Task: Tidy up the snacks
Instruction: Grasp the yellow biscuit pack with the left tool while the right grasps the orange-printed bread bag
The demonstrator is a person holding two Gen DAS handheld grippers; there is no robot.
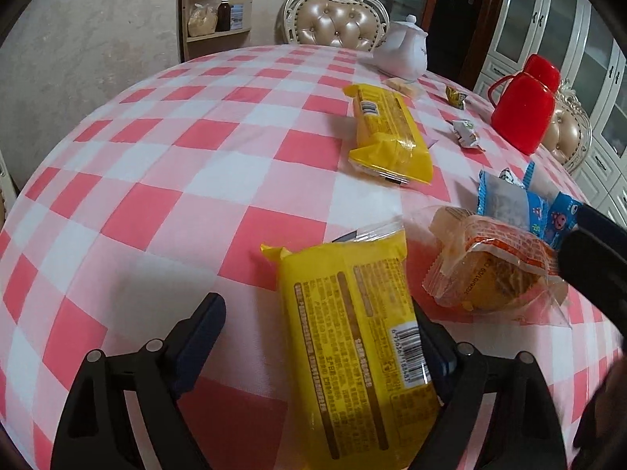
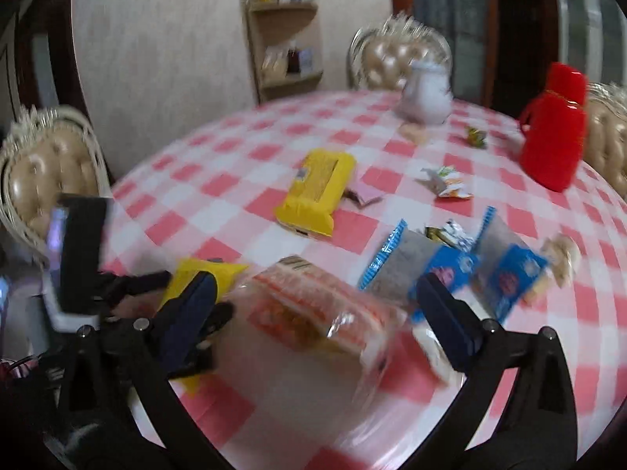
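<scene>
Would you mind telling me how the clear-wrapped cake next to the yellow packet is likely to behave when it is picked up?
The cake looks soft, so it would probably squash under a firm squeeze. Its clear wrapper is loose and crinkled, with spare film at the ends, so it may slip or bunch. It seems light for its bulk, and a nudge would likely slide it across the tablecloth.

At the bottom of the left wrist view, the left gripper (image 1: 309, 337) shows black angular arms with round silver screw heads and dark navy finger pads. Across the bottom of the right wrist view, the right gripper (image 2: 317, 313) has the same black frame, silver screws and navy pads, blurred.
</scene>
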